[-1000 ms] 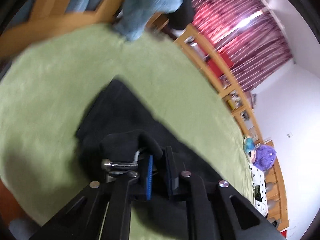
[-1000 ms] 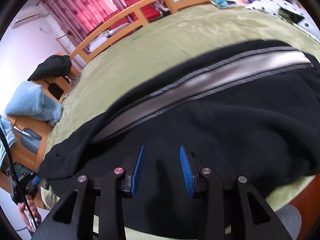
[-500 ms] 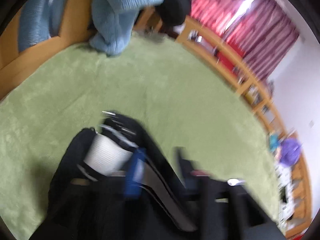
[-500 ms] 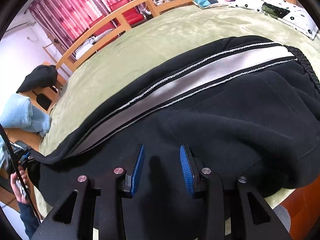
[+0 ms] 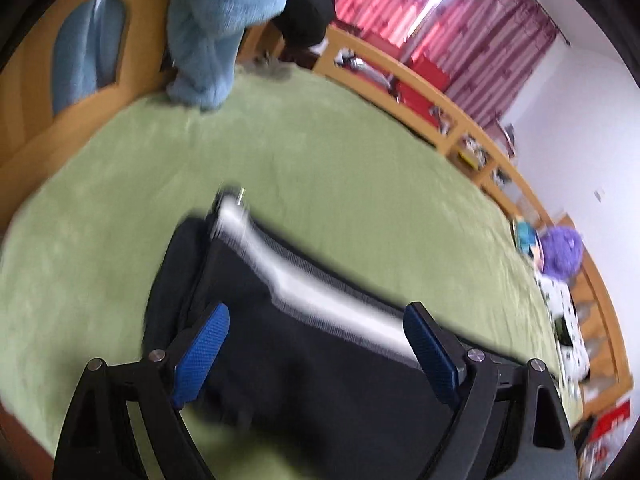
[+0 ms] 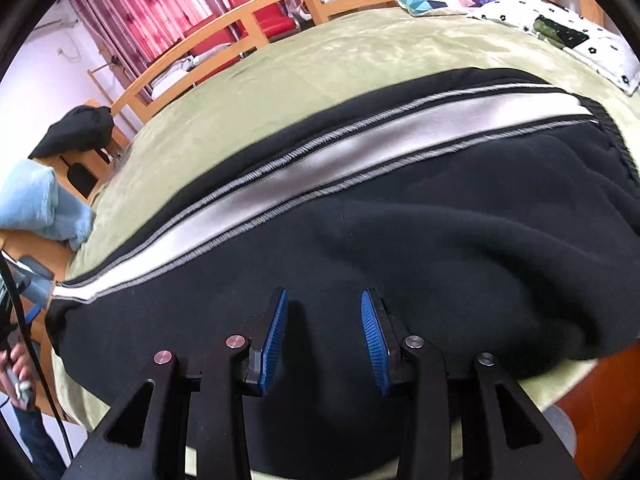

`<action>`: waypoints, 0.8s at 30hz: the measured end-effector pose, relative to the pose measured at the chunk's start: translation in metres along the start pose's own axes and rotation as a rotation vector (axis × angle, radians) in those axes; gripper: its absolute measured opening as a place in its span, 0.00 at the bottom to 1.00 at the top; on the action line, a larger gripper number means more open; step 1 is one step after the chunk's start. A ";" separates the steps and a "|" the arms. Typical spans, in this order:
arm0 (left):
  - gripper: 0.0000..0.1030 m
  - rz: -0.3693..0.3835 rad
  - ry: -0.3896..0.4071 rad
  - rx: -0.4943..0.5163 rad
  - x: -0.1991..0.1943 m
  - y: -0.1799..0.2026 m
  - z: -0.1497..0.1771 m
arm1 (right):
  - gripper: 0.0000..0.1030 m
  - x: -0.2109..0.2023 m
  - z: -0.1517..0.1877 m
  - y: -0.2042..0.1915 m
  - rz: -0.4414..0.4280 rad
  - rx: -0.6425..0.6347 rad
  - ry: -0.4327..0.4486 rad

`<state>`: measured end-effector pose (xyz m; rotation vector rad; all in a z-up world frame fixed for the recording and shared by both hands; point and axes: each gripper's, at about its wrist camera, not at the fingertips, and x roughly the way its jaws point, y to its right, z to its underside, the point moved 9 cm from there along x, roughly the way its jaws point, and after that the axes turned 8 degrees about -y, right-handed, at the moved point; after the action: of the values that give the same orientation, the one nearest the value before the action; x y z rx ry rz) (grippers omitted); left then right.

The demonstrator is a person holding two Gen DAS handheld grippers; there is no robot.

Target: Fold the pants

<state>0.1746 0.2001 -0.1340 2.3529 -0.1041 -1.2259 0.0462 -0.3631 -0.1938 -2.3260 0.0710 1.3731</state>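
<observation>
Black pants (image 6: 440, 232) with a wide white side stripe (image 6: 320, 172) lie stretched across the green bed cover (image 6: 320, 68). My right gripper (image 6: 325, 300) hovers over the near black part, its fingers partly apart and pressing on nothing. In the left wrist view the leg end of the pants (image 5: 320, 380) lies flat with the stripe (image 5: 304, 288) on top. My left gripper (image 5: 316, 312) sits above it with its jaws opening wide. The cloth is below the blue pads, not pinched.
A light blue fleece (image 5: 216, 40) hangs over the wooden bed frame (image 5: 440, 100) at the far end. A purple plush (image 5: 560, 252) and a dotted white pillow (image 6: 560, 36) lie at the head. A person's hand (image 6: 16, 364) shows at the bed's left edge.
My left gripper has let go of the bunched pant hem, opened wide and drawn back. The leg end now lies flat with the stripe up. The right gripper has barely moved.
</observation>
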 end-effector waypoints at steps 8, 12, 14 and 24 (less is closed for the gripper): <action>0.84 0.035 -0.044 -0.178 0.010 -0.062 0.074 | 0.41 -0.040 0.016 0.052 0.088 0.073 0.060; 0.84 0.124 -0.027 -0.270 0.028 -0.076 0.065 | 0.46 -0.040 0.024 0.075 0.047 0.161 0.037; 0.84 0.092 -0.003 -0.276 0.039 -0.081 0.055 | 0.46 -0.038 0.027 0.079 0.045 0.181 0.039; 0.18 0.136 0.057 -0.406 0.056 -0.106 0.020 | 0.46 -0.042 0.027 0.088 0.122 0.230 0.042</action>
<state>0.1761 0.2701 -0.2335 1.9916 0.0044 -1.0056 -0.0203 -0.4388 -0.2000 -2.1877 0.3697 1.2970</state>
